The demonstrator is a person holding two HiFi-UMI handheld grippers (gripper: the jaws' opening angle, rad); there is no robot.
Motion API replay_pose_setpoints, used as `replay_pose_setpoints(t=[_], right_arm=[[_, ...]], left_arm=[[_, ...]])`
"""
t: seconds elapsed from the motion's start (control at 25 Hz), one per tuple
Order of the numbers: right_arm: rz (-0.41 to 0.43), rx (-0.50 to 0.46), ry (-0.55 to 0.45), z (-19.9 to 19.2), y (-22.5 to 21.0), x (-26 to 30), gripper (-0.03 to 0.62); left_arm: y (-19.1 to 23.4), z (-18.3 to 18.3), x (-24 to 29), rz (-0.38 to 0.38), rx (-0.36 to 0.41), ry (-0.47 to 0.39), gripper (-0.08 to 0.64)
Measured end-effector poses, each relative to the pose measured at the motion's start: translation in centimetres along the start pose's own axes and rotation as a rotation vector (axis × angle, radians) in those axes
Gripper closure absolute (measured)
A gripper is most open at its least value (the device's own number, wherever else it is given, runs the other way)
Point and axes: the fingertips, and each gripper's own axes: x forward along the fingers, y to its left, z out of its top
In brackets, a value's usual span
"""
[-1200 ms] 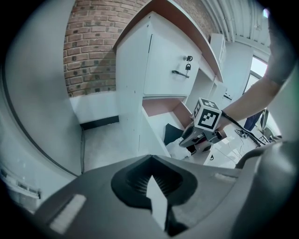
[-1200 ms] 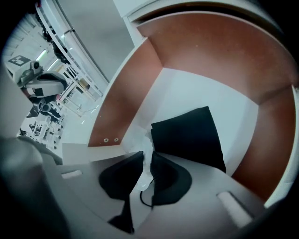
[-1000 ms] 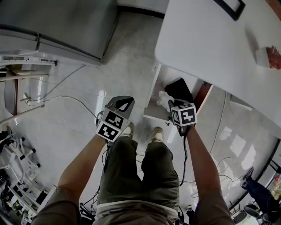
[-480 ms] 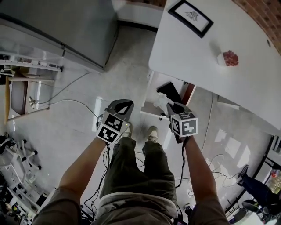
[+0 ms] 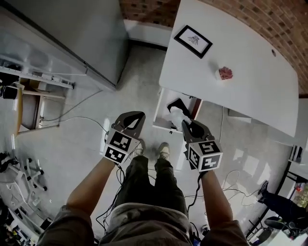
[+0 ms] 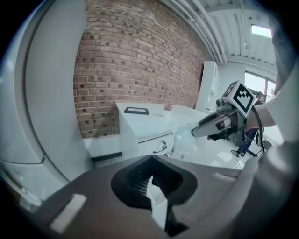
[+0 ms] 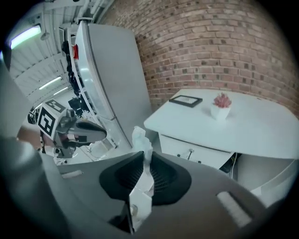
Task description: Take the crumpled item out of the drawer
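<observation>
The right tool (image 5: 186, 126) was closed on the crumpled item (image 5: 176, 115), a white wad of paper or tissue. The right gripper view showed the wad (image 7: 140, 138) pinched between the 2 jaws of the right tool (image 7: 142, 158), with its upper part sticking up past the tips. It was held up in the air, clear of the drawer. In the head view it lay in line with the front part of the open drawer (image 5: 159, 111), which stood pulled out from under the white bench (image 5: 250, 91). Something black (image 5: 180, 102) lay inside the drawer.

The left tool (image 5: 137, 115) was held beside the right one, apart from it, over the pale floor (image 5: 77, 139). Its jaws were together at the tips with nothing between them, as the left gripper view showed of the left tool (image 6: 150, 161).

On the bench stood a black picture frame (image 5: 192, 41) and 1 small white pot with a pink plant (image 5: 224, 73). A brick wall (image 5: 154, 12) ran behind the bench, and a tall grey cabinet (image 5: 82, 38) stood to its left. The person's legs and shoes (image 5: 163, 150) showed below the 2 tools.
</observation>
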Motion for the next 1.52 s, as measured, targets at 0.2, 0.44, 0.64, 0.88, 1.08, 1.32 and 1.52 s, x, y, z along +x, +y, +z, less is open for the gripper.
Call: replay_pose_setpoints(t=[0.2, 0.44, 0.64, 0.88, 1.08, 1.32, 1.52], right_arm=[[-0.009, -0.051, -0.124, 6.5, 2.4, -6.2, 0.520], [0.059, 0.055, -0.292, 13.5, 4.3, -13.1, 0.520], [-0.006, -0.066, -0.448, 18.8, 5.8, -20.3, 0.518], [-0.059, -0.153, -0.589, 23.1, 7.9, -27.5, 0.518], [-0.056, -0.154, -0.679, 25.0, 9.6, -31.8, 0.518], [-0.063, -0.179, -0.789, 26.6, 11.7, -36.1, 0.518], [-0.053, -0.139, -0.845, 26.4, 12.6, -38.5, 0.518]], left_arm=[[0.1, 5.3, -4.8, 0.019, 0.094, -0.044, 0.560], [-0.4, 12.6, -10.3, 0.042, 0.143, -0.149, 0.559], [-2.2, 18.7, -14.3, 0.062, 0.143, -0.274, 0.560], [-4.5, 24.2, -18.7, 0.046, 0.152, -0.360, 0.559], [-7.2, 28.0, -22.3, 0.012, 0.230, -0.436, 0.559], [-9.5, 29.8, -25.0, -0.013, 0.265, -0.485, 0.560], [-11.0, 30.8, -27.0, -0.002, 0.336, -0.501, 0.560]])
